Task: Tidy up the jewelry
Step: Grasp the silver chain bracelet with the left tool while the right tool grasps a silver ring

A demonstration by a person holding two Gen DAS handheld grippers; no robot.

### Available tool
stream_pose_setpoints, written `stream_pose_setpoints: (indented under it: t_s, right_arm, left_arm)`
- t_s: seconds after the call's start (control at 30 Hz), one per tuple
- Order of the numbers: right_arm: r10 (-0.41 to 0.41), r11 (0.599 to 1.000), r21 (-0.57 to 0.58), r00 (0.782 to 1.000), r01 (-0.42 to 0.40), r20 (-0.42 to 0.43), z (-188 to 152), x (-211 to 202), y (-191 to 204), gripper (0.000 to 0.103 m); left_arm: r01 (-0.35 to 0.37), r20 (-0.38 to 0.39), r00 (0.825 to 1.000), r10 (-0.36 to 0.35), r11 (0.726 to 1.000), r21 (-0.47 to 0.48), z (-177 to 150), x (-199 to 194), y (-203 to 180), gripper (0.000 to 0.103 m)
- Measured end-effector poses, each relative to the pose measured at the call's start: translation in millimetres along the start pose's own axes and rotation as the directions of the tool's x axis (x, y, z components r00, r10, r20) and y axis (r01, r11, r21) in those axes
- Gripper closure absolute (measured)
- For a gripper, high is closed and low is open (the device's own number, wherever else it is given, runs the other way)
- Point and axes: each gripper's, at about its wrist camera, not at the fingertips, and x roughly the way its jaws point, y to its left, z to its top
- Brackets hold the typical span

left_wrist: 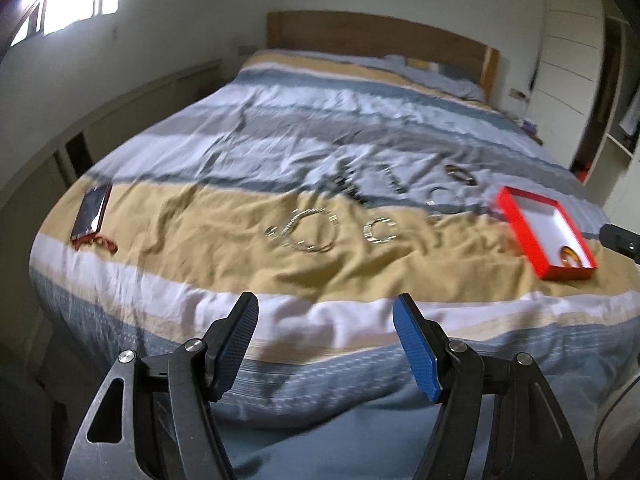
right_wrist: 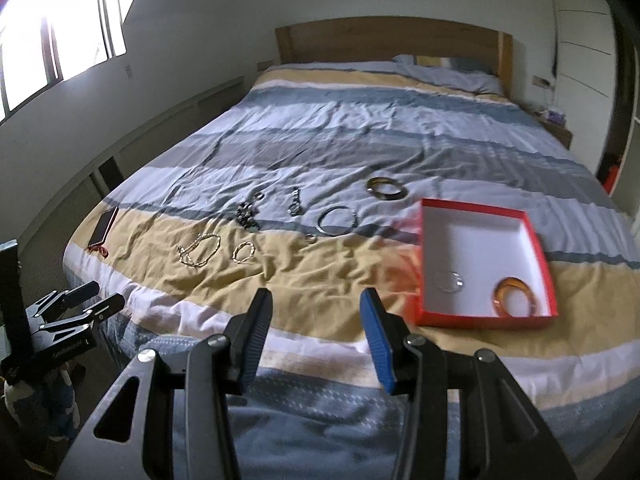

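Two empty grippers (right_wrist: pixel 316 308), one red box (right_wrist: pixel 536 236), two bangles inside

Rumpled matt cloth bedcover (right_wrist: pixel 328 276), shiny metal chain (right_wrist: pixel 199 255), glossy amber bangle (right_wrist: pixel 513 295), smooth red cardboard box (right_wrist: pixel 536 248).

striped bed (right_wrist: pixel 360 132), phone (right_wrist: pixel 105 226), window (right_wrist: pixel 60 20)

Box (right_wrist: pixel 486 256) on bed (right_wrist: pixel 360 128), right of bracelets (right_wrist: pixel 338 220), phone (right_wrist: pixel 105 227) far left
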Motion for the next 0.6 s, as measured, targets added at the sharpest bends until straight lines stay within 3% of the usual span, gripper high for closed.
stream_pose_setpoints:
  t_s: [0.6]
  right_arm:
    - [0.087,0.996,-0.026,0.992,-0.09,-0.094,17,107,-1,0.059]
  left_arm:
    - [-0.017,-0.086,0.996,0.005,0.99,-0.14,39,97,43,0.034]
